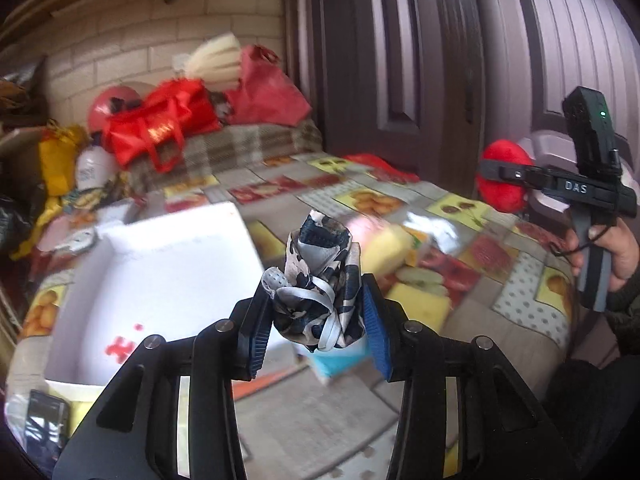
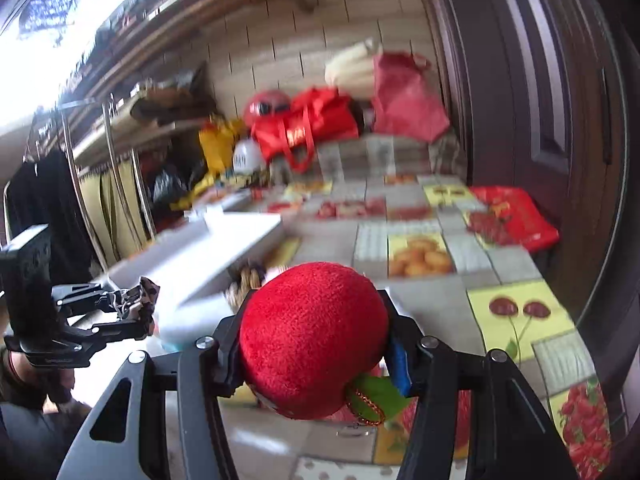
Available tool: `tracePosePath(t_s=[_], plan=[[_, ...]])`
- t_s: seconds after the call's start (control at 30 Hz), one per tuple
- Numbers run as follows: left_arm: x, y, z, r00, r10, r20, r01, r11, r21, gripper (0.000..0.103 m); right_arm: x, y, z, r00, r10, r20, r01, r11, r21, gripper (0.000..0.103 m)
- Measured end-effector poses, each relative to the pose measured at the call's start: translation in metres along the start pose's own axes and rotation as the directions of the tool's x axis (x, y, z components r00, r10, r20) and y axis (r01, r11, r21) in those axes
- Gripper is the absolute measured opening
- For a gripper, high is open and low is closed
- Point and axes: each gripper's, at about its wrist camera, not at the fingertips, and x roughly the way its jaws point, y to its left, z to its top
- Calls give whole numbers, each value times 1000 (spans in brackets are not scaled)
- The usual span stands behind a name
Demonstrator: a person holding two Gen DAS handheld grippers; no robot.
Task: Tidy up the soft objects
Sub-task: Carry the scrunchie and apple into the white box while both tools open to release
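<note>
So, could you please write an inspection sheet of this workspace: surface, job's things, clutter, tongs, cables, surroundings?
Surface: table under a fruit-print cloth.
Job's things: patterned cloth bundle; red plush apple; open white box.
Clutter: red bags, yellow bag, phone.
Tongs: left tongs shut on the bundle; right tongs shut on the apple, both lifted off the table.
Cables: nothing seen.
Surroundings: brick wall, dark door, shelves.
</note>
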Motion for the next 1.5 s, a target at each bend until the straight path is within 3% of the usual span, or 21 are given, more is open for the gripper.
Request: tracePosePath(t_s=[0.07, 0.13, 0.33, 0.4, 0.6, 0.8, 1.03, 1.27, 1.5], plan=[[-2, 13, -4, 994, 99, 36, -100, 995, 8, 41, 8, 4, 2, 998, -27, 48, 27, 1000, -3, 56], [0, 25, -11, 989, 141, 38, -141, 990, -4, 41, 22, 6, -1, 996, -57, 62, 57, 998, 5, 56], [-2, 44, -19, 984, 175, 45, -169, 980, -107, 41, 53, 11, -21, 999, -46, 13, 45, 997, 65, 56], [-1, 45, -20, 982, 185, 42, -179, 976, -125, 41, 47, 20, -21, 998, -22, 55, 19, 998, 59, 56], [3, 58, -20, 978, 207, 28, -200, 966, -164, 41, 58, 60, -18, 997, 35, 65, -34, 999, -25, 56], [23, 68, -21, 969, 249, -6, -247, 960, -133, 42, 82, 95, -16, 995, 95, 25, -93, 993, -70, 56], [33, 89, -21, 961, 274, -18, -273, 948, -165, 42, 102, 143, -20, 986, 164, -20, -165, 974, -154, 56], [31, 108, -22, 947, 320, -14, -315, 926, -207, 42, 136, 167, -20, 982, 175, -73, -182, 978, -100, 56], [44, 123, -18, 933, 357, -38, -357, 911, -208, 42, 161, 180, -17, 993, 108, -53, -113, 989, -98, 56]])
